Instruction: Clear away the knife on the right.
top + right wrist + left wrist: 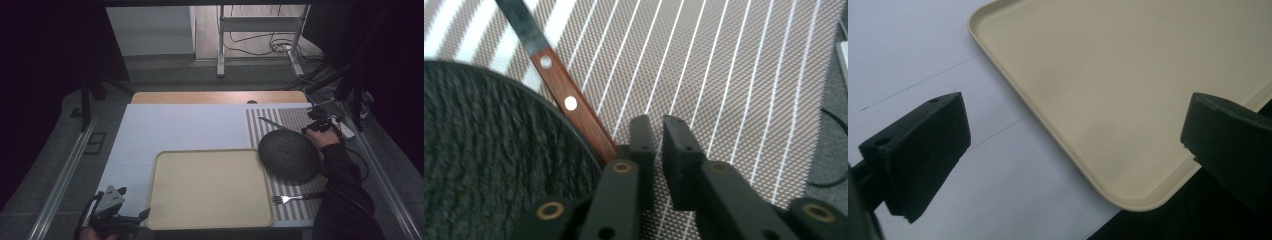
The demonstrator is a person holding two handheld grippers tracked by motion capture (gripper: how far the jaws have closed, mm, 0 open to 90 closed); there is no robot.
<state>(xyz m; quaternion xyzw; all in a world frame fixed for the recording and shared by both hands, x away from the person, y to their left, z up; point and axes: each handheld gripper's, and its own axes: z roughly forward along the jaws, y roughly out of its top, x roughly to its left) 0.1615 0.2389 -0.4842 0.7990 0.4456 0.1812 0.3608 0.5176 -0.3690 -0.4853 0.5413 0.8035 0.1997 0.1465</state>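
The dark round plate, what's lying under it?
The dark plate rests on the striped placemat. The knife has its wooden handle end running beneath the rim; anything further under stays hidden.

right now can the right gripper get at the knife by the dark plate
Probably yes. The right gripper sits at the end of the knife's wooden handle, nothing between them, though the dark plate crowds one side.

Table layout, high view

Tray [210, 187] sits at lower centre on the sheet [175, 127]. Placemat [295, 120] lies at right. On it: plate [289, 155] touching the tray's upper right corner, knife [270, 122] above the plate, fork [292, 198] below it, right of the tray
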